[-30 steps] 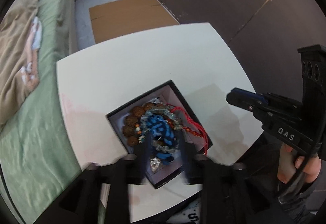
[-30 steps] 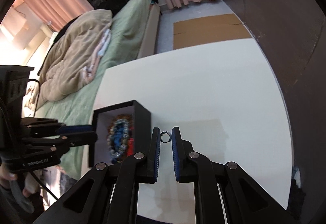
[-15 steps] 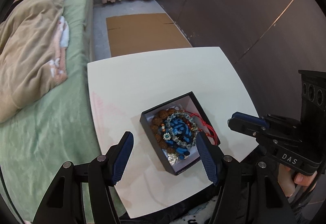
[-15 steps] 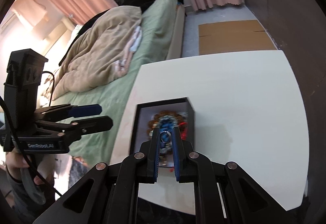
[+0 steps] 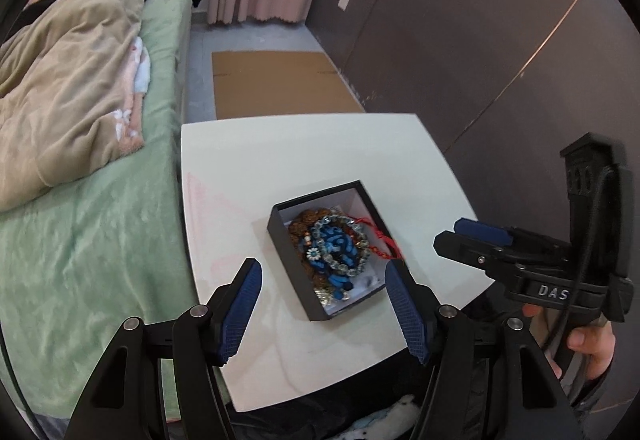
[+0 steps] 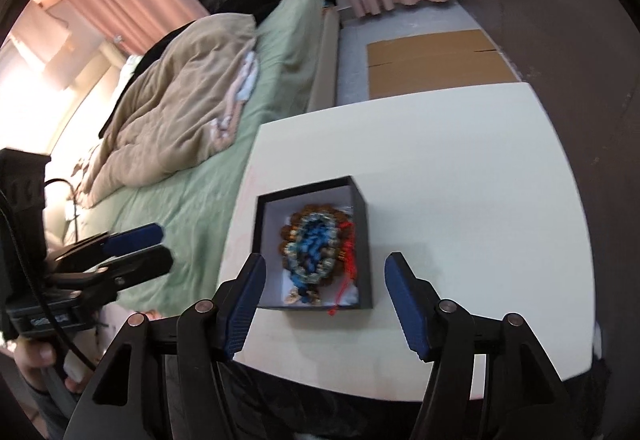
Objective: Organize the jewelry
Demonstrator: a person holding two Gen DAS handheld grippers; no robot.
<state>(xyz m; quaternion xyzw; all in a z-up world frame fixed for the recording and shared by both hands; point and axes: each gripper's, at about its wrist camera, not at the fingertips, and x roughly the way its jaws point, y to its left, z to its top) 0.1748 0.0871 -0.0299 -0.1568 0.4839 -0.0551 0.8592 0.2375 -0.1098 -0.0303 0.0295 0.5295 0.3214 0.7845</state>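
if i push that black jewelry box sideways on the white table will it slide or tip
The black box looks low and wide, so it would probably slide rather than tip. The white table looks smooth, which favours sliding. The beaded bracelets piled inside seem loose and may shift.

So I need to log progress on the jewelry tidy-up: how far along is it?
Nearly finished, it seems. Done: the beaded bracelets and red cord lie piled inside the black box on the white table. In hand: nothing; the left tongs and right tongs are both open and empty. Left: no loose jewelry shows on the table; no lid is visible.
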